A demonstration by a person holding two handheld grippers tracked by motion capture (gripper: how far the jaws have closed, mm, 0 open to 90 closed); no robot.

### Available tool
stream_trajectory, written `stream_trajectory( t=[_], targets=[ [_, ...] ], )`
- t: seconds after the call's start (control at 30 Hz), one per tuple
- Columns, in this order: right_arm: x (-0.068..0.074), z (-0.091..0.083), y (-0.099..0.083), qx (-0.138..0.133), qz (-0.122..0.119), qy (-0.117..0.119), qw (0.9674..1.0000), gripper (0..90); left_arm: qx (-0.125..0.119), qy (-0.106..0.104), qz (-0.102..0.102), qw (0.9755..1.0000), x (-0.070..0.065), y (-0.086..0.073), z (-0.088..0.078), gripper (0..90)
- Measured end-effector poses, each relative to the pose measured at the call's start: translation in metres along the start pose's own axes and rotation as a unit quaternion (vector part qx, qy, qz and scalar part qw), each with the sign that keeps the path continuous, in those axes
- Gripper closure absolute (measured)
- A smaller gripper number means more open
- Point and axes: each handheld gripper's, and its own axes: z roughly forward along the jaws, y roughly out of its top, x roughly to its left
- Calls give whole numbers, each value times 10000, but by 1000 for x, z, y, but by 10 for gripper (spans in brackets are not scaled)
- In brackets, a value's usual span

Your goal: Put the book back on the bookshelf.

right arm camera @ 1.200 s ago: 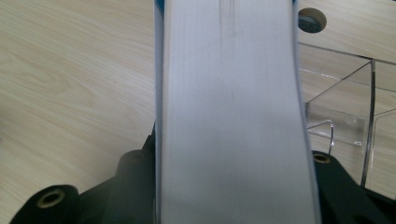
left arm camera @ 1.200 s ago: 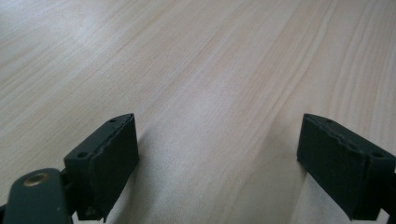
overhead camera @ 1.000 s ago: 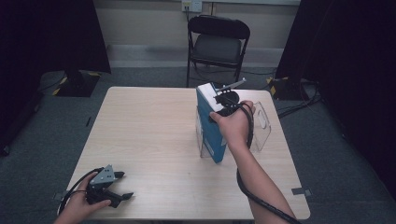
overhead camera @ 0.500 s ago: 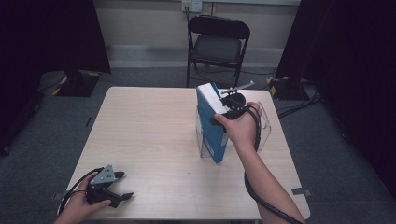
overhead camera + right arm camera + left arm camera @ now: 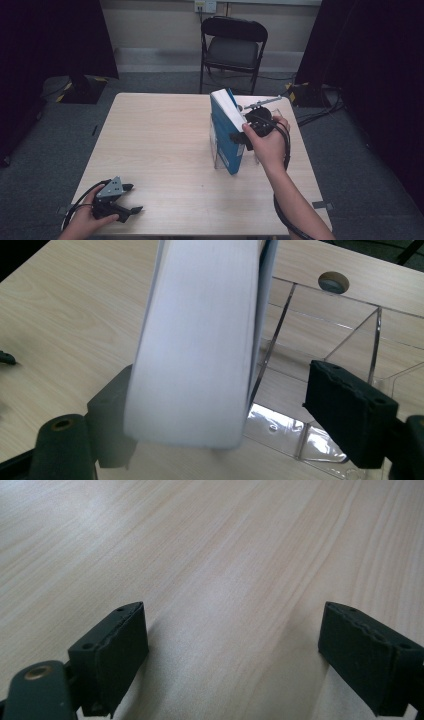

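right tool (image 5: 239,136): jaws just opened, thick blue-covered book (image 5: 226,131) loose between them | book upright in clear acrylic stand (image 5: 320,365) on pale wooden desk (image 5: 160,150) | placement looked done, withdrawal left | left tool (image 5: 131,199): released, idle on desk

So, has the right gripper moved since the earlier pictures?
Yes. In the high view the right gripper has drifted toward the table's near edge, alongside the blue book; its jaws have been opening.

Nothing legible here: the small white label low on the blue-covered book (image 5: 231,162) is too blurred to read.
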Motion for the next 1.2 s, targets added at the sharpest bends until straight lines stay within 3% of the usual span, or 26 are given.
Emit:
stream_trajectory(
  t=[0.17, 0.53, 0.67, 1.0, 1.2],
  targets=[
    [-3, -1, -10, -34, -25, 199, 9998, 193, 2, -24, -31, 10000, 0, 0, 0, 121],
    [-12, -4, -26, -115, -51, 388, 9992, 203, 1, -32, -47, 10000, -1, 0, 0, 121],
    [-12, -5, -32, -82, -156, 311, 9994, 201, 1, -30, -45, 10000, 0, 0, 0, 121],
    [-11, -8, -46, -52, -346, 454, 9984, 198, -1, -29, -45, 10000, 0, 0, 0, 121],
    [-13, -9, -54, -102, -320, 536, 9980, 203, 13, -22, -38, 10000, 0, 0, 0, 121]
  ],
)
